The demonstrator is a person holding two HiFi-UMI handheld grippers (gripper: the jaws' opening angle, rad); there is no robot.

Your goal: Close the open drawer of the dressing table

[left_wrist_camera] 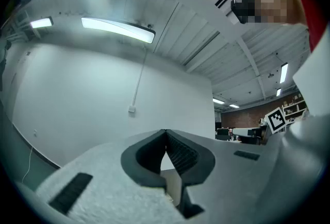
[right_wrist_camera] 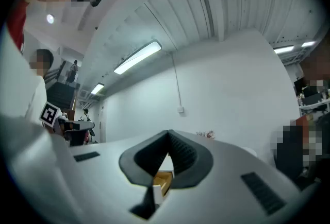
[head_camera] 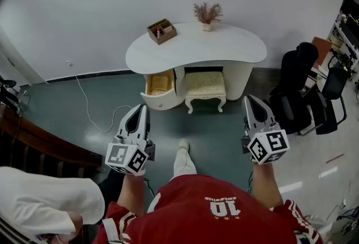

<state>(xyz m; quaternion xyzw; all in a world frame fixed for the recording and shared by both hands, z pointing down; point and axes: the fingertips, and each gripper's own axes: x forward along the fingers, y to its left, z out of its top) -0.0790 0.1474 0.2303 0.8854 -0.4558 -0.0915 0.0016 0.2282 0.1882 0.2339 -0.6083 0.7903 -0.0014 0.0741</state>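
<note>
White dressing table (head_camera: 196,46) stands well ahead of you, its drawer (head_camera: 159,84) pulled out at the left, beside the stool (head_camera: 205,87). Left gripper (head_camera: 139,111) and right gripper (head_camera: 251,101) are both closed, empty; push off-centre and the drawer may skew and jam.

At upper centre, the white table (head_camera: 224,46) is showing a tan wooden drawer (head_camera: 159,83) inside. The floor (head_camera: 56,105) is looking teal; the person's shirt (head_camera: 190,217) at bottom is glowing red.
</note>
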